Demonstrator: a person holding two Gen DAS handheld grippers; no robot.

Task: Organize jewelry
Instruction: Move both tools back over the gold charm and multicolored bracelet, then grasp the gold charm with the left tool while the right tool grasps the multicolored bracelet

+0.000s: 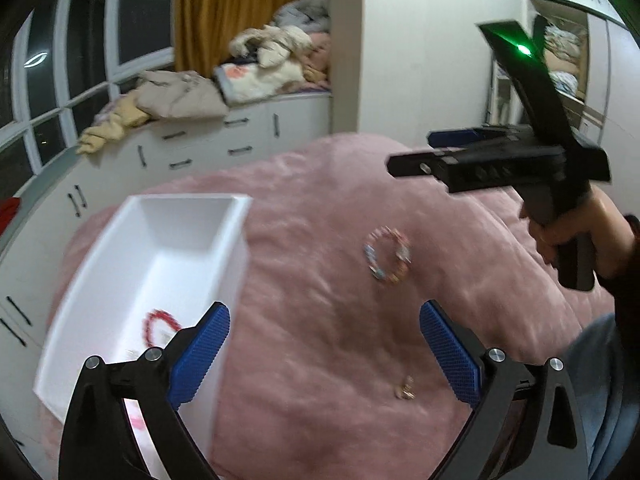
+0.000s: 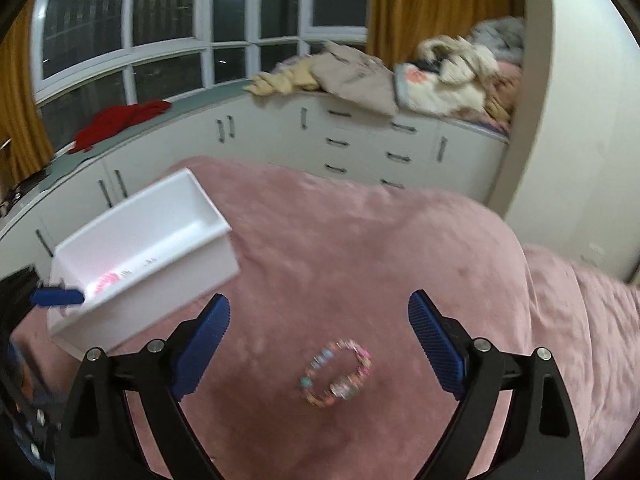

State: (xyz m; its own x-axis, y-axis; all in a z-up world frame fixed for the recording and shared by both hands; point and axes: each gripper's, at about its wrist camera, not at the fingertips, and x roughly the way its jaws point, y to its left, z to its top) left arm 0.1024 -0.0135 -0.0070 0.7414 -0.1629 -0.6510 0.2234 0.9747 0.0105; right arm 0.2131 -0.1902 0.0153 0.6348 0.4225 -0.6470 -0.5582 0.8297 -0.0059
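A colourful beaded bracelet [image 1: 387,255] lies on the pink blanket [image 1: 320,208]; in the right wrist view the bracelet [image 2: 336,374] sits between and just ahead of my open right gripper [image 2: 319,316]. A small gold piece [image 1: 405,388] lies nearer my open, empty left gripper [image 1: 325,322]. A white box [image 1: 100,320] stands at the left and holds a red bracelet [image 1: 160,325]. In the right wrist view the box [image 2: 192,276] holds something pink [image 2: 105,281]. The right gripper [image 1: 460,148] also shows in the left wrist view, held high.
White cabinets [image 2: 360,140] with drawers run behind the bed under the windows, with piled clothes [image 2: 440,72] on top. A red cloth [image 2: 120,120] lies on the sill. A white wall [image 2: 580,120] stands at the right. The left gripper's blue fingertip [image 2: 56,296] shows by the box.
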